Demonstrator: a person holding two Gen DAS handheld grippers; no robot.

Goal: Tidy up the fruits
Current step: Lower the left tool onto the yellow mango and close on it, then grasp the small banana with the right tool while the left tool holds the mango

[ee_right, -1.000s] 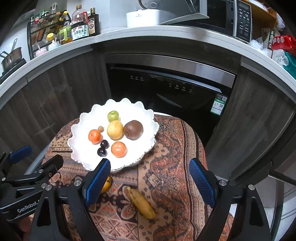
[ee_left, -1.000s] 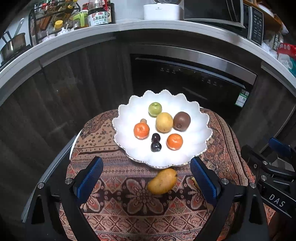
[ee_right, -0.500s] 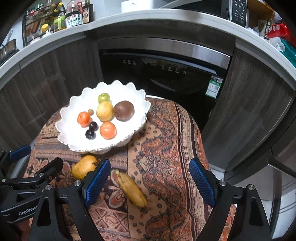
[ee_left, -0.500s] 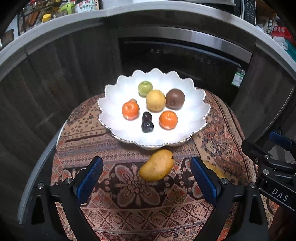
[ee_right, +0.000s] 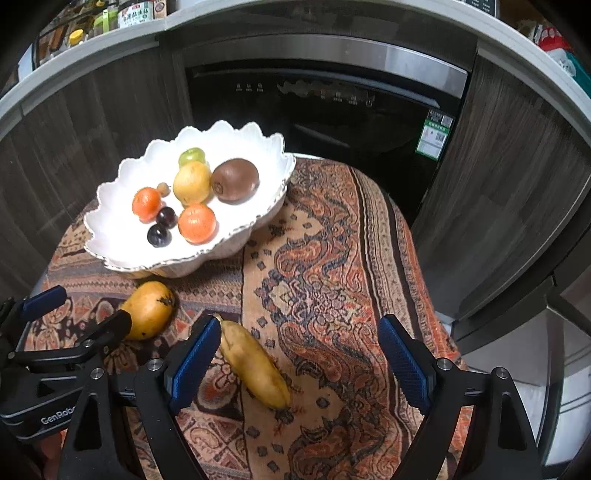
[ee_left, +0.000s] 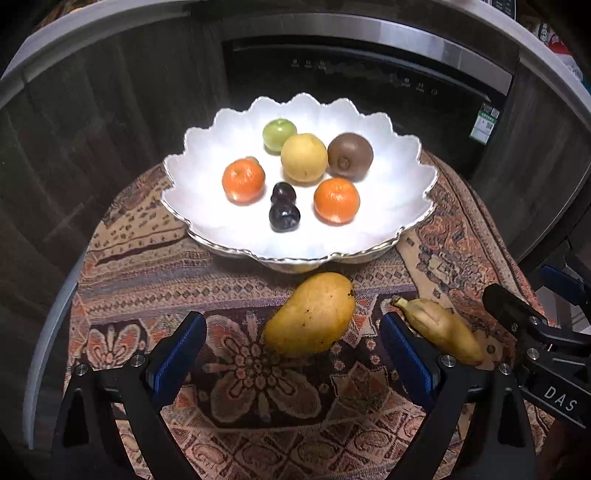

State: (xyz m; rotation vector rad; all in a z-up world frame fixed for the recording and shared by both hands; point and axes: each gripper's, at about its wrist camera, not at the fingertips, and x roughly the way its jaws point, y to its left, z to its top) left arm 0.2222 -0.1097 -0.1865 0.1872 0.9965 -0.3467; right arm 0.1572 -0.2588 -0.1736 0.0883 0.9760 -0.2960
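A white scalloped bowl (ee_left: 402, 184) stands at the far side of a small table covered by a patterned cloth (ee_left: 147, 266), in front of dark wood cabinets (ee_right: 92, 122) and a black built-in oven (ee_right: 332, 110). Inside the bowl lie a green apple (ee_left: 279, 134), a yellow pear (ee_left: 304, 157), a brown kiwi (ee_left: 349, 156), two oranges, one at left (ee_left: 243, 181) and one at right (ee_left: 336, 200), and two dark plums (ee_left: 283, 208) touching each other between the oranges. A small brownish fruit (ee_right: 163, 189) sits behind the left orange; what it is cannot be told. On the cloth just near of the bowl lies a mango (ee_left: 310, 314), tilted with its far end close to the bowl's rim but apart from it. To the right of the mango, not touching it, rests a spotted banana (ee_right: 255, 363), its stem pointing toward the bowl. The left tongs (ee_left: 291, 350) hang wide open and empty above the cloth, the blue pads (ee_left: 181, 354) flanking the near end of the mango without contact. The right tongs (ee_right: 299, 362) are likewise spread wide and hold nothing, with the banana lying between the fingers close to the left blue pad (ee_right: 195, 360); whether pad and banana touch cannot be told. Bottles (ee_right: 136, 11) stand on the grey worktop at the far left above the cabinets.
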